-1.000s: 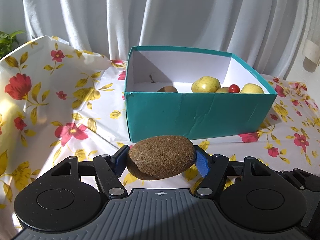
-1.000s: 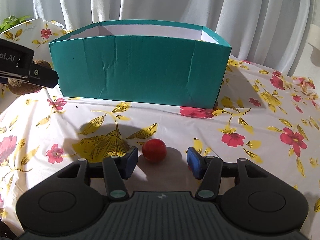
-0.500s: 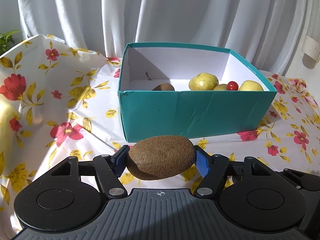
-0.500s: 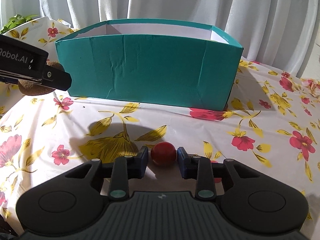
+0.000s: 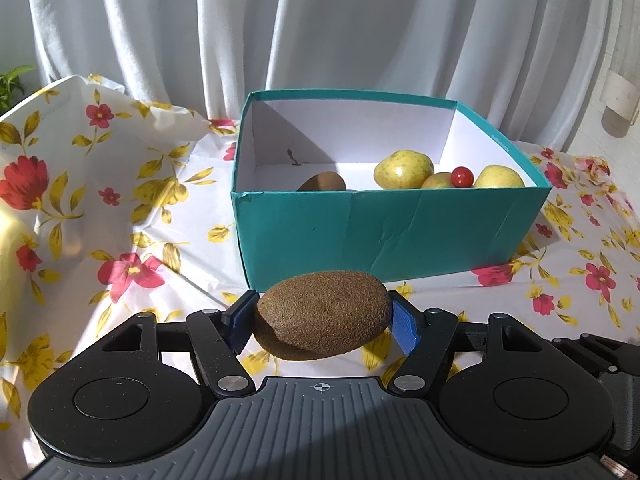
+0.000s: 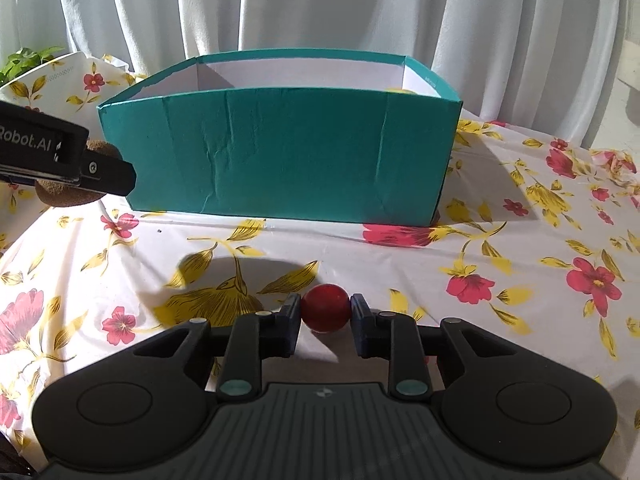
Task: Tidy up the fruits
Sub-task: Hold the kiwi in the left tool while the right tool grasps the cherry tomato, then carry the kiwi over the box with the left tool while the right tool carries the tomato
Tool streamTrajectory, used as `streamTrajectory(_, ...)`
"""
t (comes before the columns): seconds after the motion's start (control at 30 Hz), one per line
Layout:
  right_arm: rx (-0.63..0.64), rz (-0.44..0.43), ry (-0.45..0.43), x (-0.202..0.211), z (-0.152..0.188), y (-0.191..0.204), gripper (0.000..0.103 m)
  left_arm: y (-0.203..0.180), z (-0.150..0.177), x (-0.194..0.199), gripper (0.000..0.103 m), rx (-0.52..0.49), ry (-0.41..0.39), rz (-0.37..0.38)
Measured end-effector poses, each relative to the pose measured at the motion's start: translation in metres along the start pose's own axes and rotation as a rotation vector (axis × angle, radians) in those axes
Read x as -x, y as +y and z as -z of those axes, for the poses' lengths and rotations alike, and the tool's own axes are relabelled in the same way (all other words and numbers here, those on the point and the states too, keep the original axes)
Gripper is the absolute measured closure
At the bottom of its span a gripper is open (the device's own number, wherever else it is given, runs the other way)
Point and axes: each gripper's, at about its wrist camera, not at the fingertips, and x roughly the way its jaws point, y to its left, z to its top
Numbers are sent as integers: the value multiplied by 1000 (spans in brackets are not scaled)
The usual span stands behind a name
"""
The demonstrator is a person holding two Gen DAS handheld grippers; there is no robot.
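My left gripper point(image 5: 322, 318) is shut on a brown kiwi point(image 5: 322, 312) and holds it above the cloth, just in front of the teal box point(image 5: 392, 228). Inside the box lie a second kiwi point(image 5: 324, 181), three yellow fruits point(image 5: 403, 169) and a small red tomato point(image 5: 462, 176). My right gripper point(image 6: 325, 314) is shut on a small red tomato point(image 6: 325, 308), just above the cloth in front of the box point(image 6: 288, 160). The left gripper with its kiwi point(image 6: 66, 194) shows at the left of the right wrist view.
The table carries a white cloth with red and yellow flowers point(image 6: 520, 248). White curtains point(image 5: 320, 24) hang behind the box. The cloth rises in a fold at the far left point(image 5: 80, 128), with a green plant point(image 6: 24, 60) behind it.
My right gripper closed on the red tomato and lifted slightly. My left gripper rose with the kiwi, so more of the box's inside shows.
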Motion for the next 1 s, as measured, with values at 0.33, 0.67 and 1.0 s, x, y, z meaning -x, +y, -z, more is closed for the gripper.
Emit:
streamTrajectory(0.33,-11,29,-137,37,-28,-7,77,-7,-12,9,30,-21,-24,15)
streamTrajectory(0.67,-23,69,-243,64,-49,-13,77,-24,-43,28,30,-50,-100,17)
streamTrajectory(1.0,-25,83,-319,78,-61,-17,77,-34,-74,36,30,-47,-156,-28)
